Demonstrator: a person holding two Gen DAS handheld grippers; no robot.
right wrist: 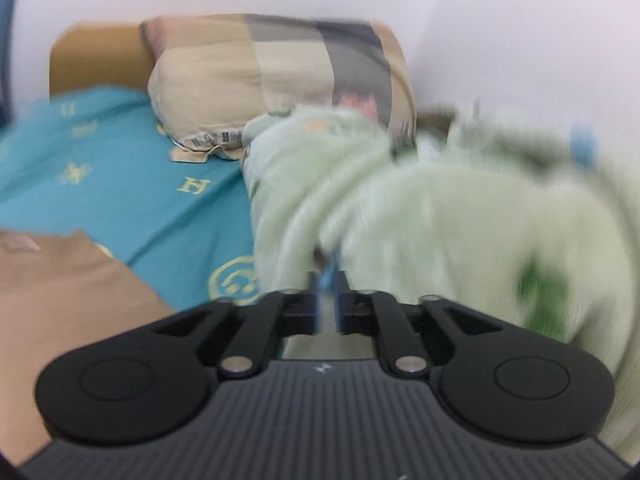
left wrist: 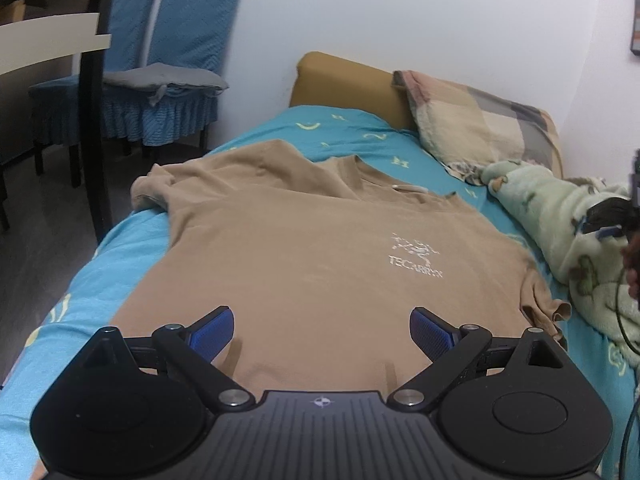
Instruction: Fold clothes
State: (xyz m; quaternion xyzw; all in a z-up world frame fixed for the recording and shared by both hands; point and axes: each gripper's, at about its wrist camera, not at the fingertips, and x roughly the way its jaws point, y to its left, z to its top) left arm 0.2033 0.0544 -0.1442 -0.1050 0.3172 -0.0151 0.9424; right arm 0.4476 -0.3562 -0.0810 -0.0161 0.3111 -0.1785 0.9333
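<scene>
- Tan cotton, a T-shirt (left wrist: 320, 248) lies spread out, front up, on the turquoise bedsheet (left wrist: 80, 264), straight ahead of the left gripper (left wrist: 322, 332) and running away from it.
- Its long axis goes hem to collar, in line with the left jaws: the hem is nearest them, passing under the spread fingers, and the collar (left wrist: 384, 184) is at the far end.
- One sleeve (left wrist: 160, 184) is bunched at the far left of the jaws; the other sleeve (left wrist: 544, 304) lies crumpled just off the right fingertip.
- The left jaws are released, spread wide, with nothing between the blue pads (left wrist: 212, 332); they hover over the hem rather than pinching it.
- The right gripper (right wrist: 328, 300) has its jaws drawn nearly together, and pale green fabric seems to sit in the narrow gap, though blur keeps me from telling whether it is pinched.
- Ahead and to the right of those jaws is a pale green blanket (right wrist: 420, 208); only the shirt's edge shows low to their left.
- By that, the left hand is nearer the shirt.
- The shirt is flat and not folded over; whichever fold comes, the hem is the closest edge to the left jaws.
- A patchwork pillow (right wrist: 272, 80) sits beyond, against the wall.
</scene>
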